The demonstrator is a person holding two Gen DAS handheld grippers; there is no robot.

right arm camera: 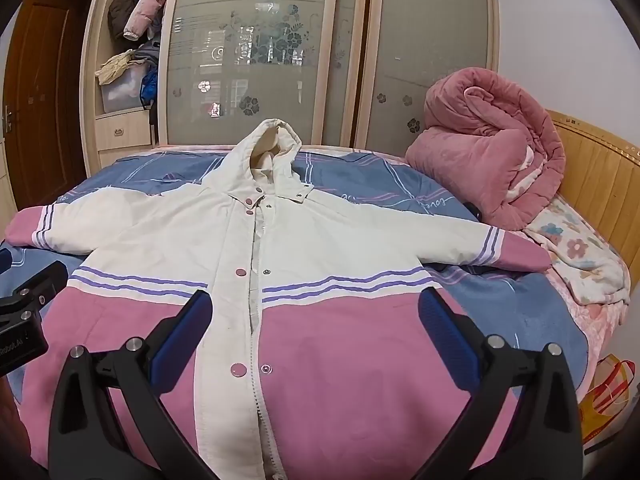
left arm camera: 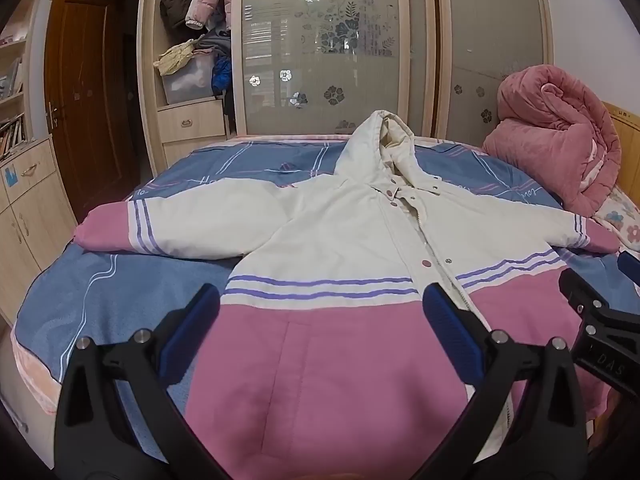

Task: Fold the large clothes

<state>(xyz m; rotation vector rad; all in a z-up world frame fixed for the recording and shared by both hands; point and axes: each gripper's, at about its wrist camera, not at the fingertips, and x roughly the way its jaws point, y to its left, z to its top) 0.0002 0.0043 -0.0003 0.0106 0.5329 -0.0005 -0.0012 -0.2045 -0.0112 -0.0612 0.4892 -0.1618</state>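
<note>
A white and pink hooded jacket (left arm camera: 340,248) lies flat, front up, on the bed, sleeves spread to both sides, hood pointing to the wardrobe; it also shows in the right wrist view (right arm camera: 320,240). My left gripper (left arm camera: 320,300) is open and empty, hovering over the jacket's pink lower left part. My right gripper (right arm camera: 316,304) is open and empty, above the pink lower part near the snap placket. The right gripper's body shows at the right edge of the left wrist view (left arm camera: 600,320).
The bed has a blue striped sheet (left arm camera: 120,288). A rolled pink quilt (right arm camera: 488,160) sits at the far right by the wooden headboard (right arm camera: 600,184). A wardrobe with frosted sliding doors (left arm camera: 320,40) stands behind the bed. A floral cloth (right arm camera: 580,256) lies at the right.
</note>
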